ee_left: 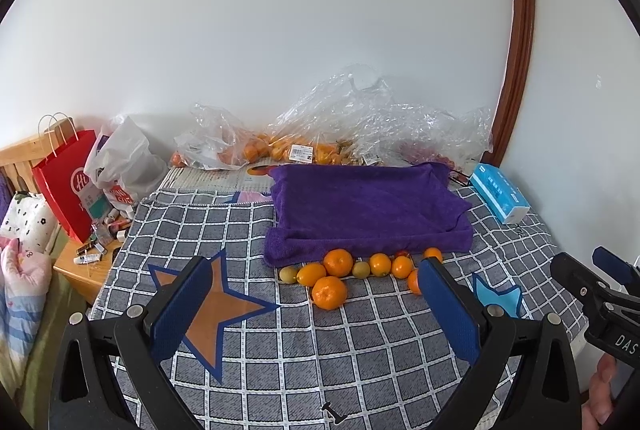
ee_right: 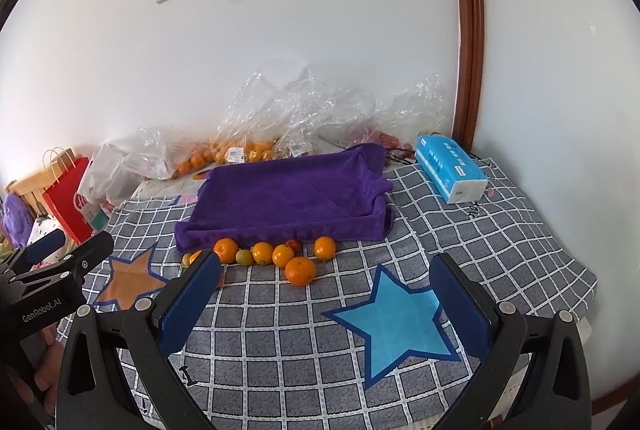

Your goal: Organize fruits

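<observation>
Nearest, both grippers hover low over the near edge of the checked cloth [ee_right: 280, 330], side by side. The left gripper [ee_left: 316, 294] has its jaws spread wide and holds nothing; the right gripper [ee_right: 326, 294] is spread the same way, also empty, above the blue star [ee_right: 396, 322]. Beyond the left one lies the orange star [ee_left: 208, 310].

Further in, towards the middle of the cloth, the loose fruit sits in a rough row: several oranges [ee_left: 338, 262], one orange [ee_left: 329, 292] rolled forward of the rest, and a couple of small greenish fruits [ee_left: 289, 274]. They lie just beside the front edge of the purple towel [ee_left: 368, 214], which seems to drape a shallow tray and carries no fruit.

At the far edge, against the wall, crumpled plastic bags [ee_left: 352, 118] hold more oranges, and a tissue pack [ee_right: 450, 170] rests at the far right corner.

By the look of it, sorting has barely begun: nothing is gripped or placed, and every loose fruit awaits moving.
</observation>
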Action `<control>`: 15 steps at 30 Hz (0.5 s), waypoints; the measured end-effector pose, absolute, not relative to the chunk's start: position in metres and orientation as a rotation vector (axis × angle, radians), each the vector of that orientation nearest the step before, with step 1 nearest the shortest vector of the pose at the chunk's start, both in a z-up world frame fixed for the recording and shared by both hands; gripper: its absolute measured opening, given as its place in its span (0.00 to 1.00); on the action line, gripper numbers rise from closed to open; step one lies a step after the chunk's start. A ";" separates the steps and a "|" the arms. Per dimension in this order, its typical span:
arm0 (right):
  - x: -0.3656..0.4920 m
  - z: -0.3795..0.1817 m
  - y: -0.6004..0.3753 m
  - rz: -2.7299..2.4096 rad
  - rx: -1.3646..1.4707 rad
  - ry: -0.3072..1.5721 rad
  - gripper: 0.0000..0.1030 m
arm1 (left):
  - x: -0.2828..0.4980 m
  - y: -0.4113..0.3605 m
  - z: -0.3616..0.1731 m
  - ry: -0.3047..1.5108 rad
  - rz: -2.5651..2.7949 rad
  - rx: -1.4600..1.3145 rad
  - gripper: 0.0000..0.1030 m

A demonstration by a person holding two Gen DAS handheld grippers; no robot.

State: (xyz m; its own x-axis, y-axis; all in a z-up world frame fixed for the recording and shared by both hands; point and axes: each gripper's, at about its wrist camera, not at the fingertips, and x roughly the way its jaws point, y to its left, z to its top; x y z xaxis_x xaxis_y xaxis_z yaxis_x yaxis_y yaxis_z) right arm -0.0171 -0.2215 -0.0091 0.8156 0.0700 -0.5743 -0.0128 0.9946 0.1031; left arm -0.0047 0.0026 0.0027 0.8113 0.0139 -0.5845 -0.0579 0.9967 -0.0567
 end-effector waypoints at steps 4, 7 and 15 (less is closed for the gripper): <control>-0.017 -0.009 -0.220 0.043 0.091 0.614 1.00 | -0.005 0.002 0.003 0.619 0.040 -0.067 1.00; -0.017 -0.009 -0.220 0.044 0.089 0.614 1.00 | -0.006 0.002 0.004 0.620 0.037 -0.075 1.00; -0.018 -0.008 -0.220 0.046 0.088 0.611 1.00 | -0.006 0.001 0.006 0.617 0.036 -0.073 1.00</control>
